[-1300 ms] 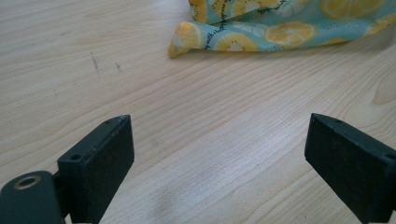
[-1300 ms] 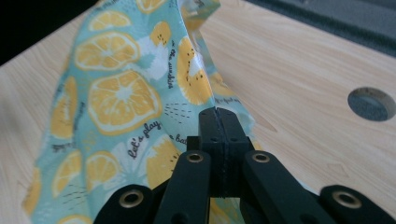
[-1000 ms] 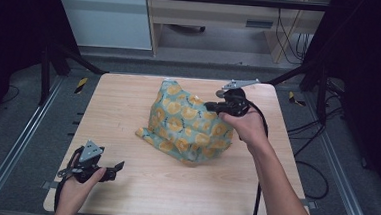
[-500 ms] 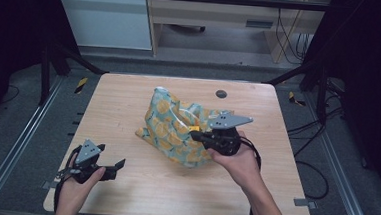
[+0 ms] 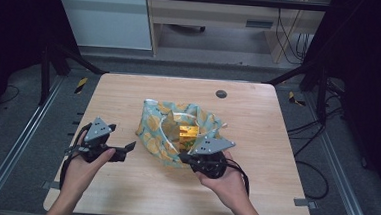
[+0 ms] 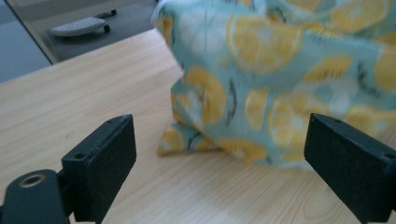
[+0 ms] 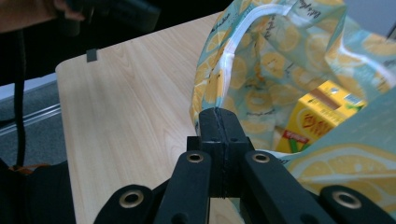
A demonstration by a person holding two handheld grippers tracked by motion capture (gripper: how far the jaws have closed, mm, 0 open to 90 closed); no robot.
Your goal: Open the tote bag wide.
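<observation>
Your right gripper [image 5: 188, 159] pinches the lemon-print bag's [image 5: 157, 130] near rim, holding its mouth open over the yellow carton [image 5: 188, 134], while your left gripper [image 5: 128, 147], jaws spread, waits just left of it.

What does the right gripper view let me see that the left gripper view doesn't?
The right gripper view looks into the open lemon-print bag, showing a yellow carton inside, with the right tongs shut on the bag's rim. The left gripper view shows the bag's outside from low down, with the left tongs open and apart from it. Both show the bag and the wooden table.
</observation>
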